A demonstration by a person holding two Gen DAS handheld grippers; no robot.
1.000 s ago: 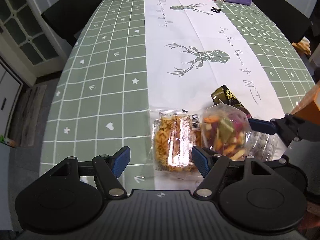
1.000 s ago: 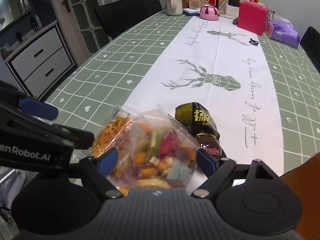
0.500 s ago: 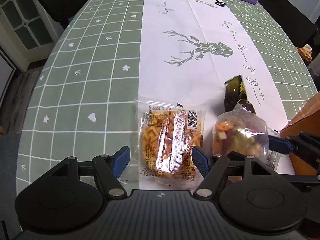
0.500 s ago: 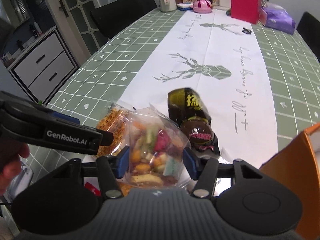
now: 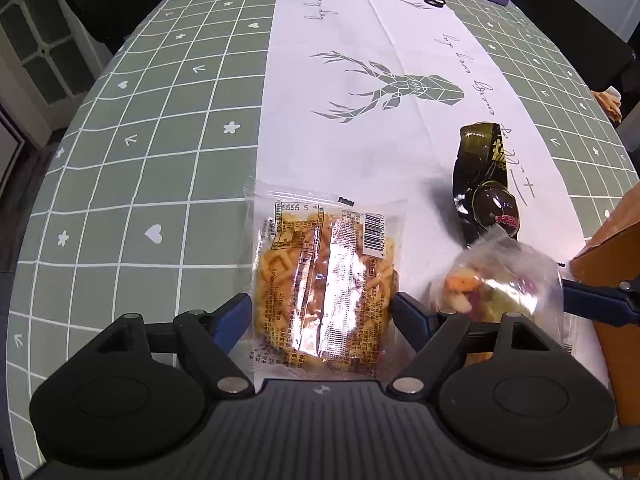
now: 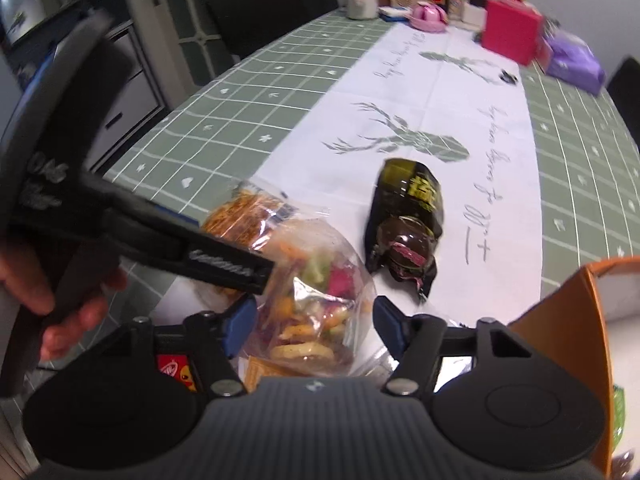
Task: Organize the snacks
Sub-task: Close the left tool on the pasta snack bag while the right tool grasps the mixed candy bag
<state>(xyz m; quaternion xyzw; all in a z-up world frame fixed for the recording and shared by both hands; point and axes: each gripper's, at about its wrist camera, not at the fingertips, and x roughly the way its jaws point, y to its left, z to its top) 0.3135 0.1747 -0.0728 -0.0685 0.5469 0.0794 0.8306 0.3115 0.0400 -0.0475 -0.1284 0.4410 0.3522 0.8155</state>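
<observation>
**Two grippers over the snack packets at the table's near edge**

The left gripper point(image 5: 322, 314) hangs over the table point(image 5: 160, 184) with its jaws spread wide; they have just been opening further. Between the blue pads lies the clear packet of orange crackers point(image 5: 324, 280), flat on the white runner point(image 5: 360, 120), its near end hidden under the gripper body. The pads stand just beside its edges; I cannot tell whether they touch it.

To the right of that gripper is the clear bag of mixed dried pieces point(image 6: 316, 300), sitting between the jaws of the right gripper point(image 6: 312, 320). These jaws have just been opening after a squeeze, and the right pad stands clear of the plastic; the left pad is close against it, though blur makes contact hard to judge. The bag's lower part is cut off behind the gripper body, and bits of other wrappers show beneath it, too covered to identify.

Ahead of the right gripper lies a dark packet point(image 6: 408, 220) with yellow lettering. Further right, an orange box point(image 6: 568, 320) runs out of view.
</observation>
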